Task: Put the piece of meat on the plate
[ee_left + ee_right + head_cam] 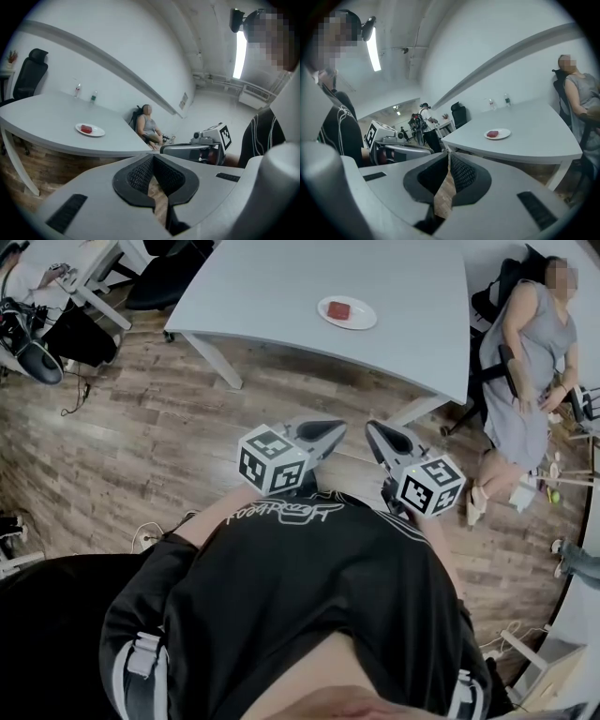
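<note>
Head view: both grippers are over the wooden floor (141, 446), short of the table (281, 296) and well apart from it. The left gripper (337, 427) and right gripper (373, 429) sit side by side, tips angled toward each other and pointing at the table's near edge. The plate (364, 317) is on the table, toward its near right side. The piece of meat (339, 310) lies on the plate. A seated person (534, 362) is off the table's right end.

Left gripper view: the left gripper (153, 157) has its jaws closed tip to tip. Nothing is between them; I only see a sliver of floor behind the pads. Table (47, 112) is ahead and to the left. The plate (97, 132) is near its front edge with the meat (86, 128) on it. Two bottles (78, 90) stand at the table's far edge. A black chair (28, 75) is at the table's left end. The right gripper (187, 151) shows off the table's right side.

Right gripper view: the right gripper (448, 154) has its jaws together at the tips and is empty. Table (534, 140) is ahead and to the right. Plate (505, 132) and meat (492, 134) are near the table's front edge, and the bottles (506, 99) are at its back edge. The left gripper (401, 151) is left of the table. A standing person (426, 126) is beyond the table's left end.
</note>
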`<action>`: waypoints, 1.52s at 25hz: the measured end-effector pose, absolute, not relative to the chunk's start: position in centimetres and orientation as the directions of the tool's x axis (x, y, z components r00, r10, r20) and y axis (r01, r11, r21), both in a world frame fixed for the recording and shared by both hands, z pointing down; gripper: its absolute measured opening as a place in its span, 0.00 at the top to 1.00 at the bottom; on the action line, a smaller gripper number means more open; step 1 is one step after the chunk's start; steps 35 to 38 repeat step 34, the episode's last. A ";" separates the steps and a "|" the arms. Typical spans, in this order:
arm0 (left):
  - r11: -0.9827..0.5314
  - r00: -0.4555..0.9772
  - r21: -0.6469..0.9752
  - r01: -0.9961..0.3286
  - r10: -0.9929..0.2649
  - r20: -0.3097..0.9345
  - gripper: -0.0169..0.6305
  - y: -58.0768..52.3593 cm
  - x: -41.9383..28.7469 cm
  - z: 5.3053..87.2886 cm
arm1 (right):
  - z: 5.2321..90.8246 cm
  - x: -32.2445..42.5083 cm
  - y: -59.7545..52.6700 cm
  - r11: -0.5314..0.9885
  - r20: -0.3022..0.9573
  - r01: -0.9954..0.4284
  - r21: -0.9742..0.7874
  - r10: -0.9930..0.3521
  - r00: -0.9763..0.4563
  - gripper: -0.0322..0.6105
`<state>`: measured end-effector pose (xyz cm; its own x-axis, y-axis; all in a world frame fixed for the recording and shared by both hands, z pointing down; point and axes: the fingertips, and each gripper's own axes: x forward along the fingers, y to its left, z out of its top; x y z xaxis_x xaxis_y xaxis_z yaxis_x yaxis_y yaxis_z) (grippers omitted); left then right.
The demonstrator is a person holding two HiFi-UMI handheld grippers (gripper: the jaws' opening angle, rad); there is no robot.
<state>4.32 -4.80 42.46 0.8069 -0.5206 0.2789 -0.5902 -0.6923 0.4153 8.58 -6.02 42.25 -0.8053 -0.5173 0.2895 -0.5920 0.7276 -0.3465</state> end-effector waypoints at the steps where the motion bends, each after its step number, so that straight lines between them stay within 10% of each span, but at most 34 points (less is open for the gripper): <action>1: -0.693 0.807 0.414 -0.591 -0.522 0.277 0.96 -4.6 4.4 42.4 | 42.2 8.6 -5.8 0.728 0.290 -0.592 -0.346 -0.517 -0.806 0.92; 38: -0.698 0.798 0.388 -0.602 -0.532 0.283 0.96 -1.9 6.6 40.8 | 40.9 11.4 -2.0 0.737 0.261 -0.585 -0.338 -0.523 -0.811 0.92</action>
